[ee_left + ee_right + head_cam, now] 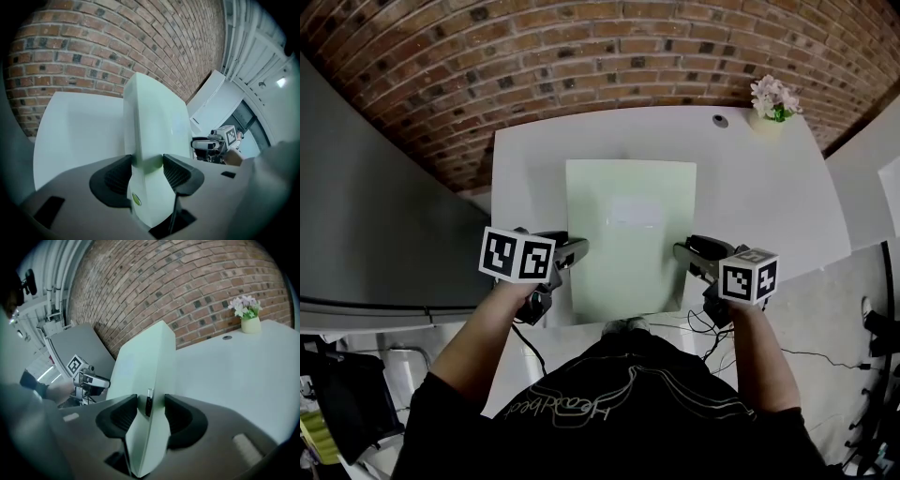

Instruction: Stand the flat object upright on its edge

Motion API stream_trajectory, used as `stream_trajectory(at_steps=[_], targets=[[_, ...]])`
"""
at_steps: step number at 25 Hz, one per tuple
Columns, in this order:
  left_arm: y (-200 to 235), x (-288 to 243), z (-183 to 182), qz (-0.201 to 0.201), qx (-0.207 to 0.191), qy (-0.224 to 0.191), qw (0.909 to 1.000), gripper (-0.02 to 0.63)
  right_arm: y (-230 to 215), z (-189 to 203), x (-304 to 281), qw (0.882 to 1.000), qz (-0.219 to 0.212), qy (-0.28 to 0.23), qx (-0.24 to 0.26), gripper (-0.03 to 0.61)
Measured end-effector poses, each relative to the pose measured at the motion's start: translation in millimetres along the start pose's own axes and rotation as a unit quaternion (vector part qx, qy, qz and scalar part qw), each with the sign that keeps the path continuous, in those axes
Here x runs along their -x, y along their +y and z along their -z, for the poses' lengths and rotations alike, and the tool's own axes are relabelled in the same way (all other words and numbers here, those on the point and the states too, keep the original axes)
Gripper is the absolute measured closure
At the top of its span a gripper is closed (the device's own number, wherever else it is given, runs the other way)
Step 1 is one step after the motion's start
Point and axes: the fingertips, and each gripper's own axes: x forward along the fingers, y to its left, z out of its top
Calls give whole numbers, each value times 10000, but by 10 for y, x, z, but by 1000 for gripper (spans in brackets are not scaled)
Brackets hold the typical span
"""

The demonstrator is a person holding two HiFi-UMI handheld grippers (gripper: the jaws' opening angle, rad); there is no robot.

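Note:
A flat pale green slab (628, 234), like a closed laptop, is held between both grippers over the white table (769, 187). It is tipped up steeply, with its broad face toward me and its top edge toward the brick wall. My left gripper (574, 251) is shut on its left side edge near the lower corner; the pads squeeze the thin edge (147, 171). My right gripper (682, 251) is shut on the right side edge (151, 411), beside a small port. Whether the slab's lower edge rests on the table is hidden.
A small vase of flowers (772, 103) stands at the table's far right, beside a round cable hole (720, 120). The brick wall lies behind. A grey cabinet (375, 216) flanks the table on the left. Cables (825, 356) lie on the floor at the right.

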Motion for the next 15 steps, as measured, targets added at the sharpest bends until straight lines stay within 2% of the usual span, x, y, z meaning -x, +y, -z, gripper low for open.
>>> stream_trajectory(at_steps=[7, 15], targets=[[-101, 170, -215, -11, -219, -400, 9990, 400, 144, -372, 124, 9962, 18, -438, 757, 390], [-232, 395, -503, -17, -520, -958, 9940, 400, 358, -801, 308, 9829, 85, -956, 1569, 391]])
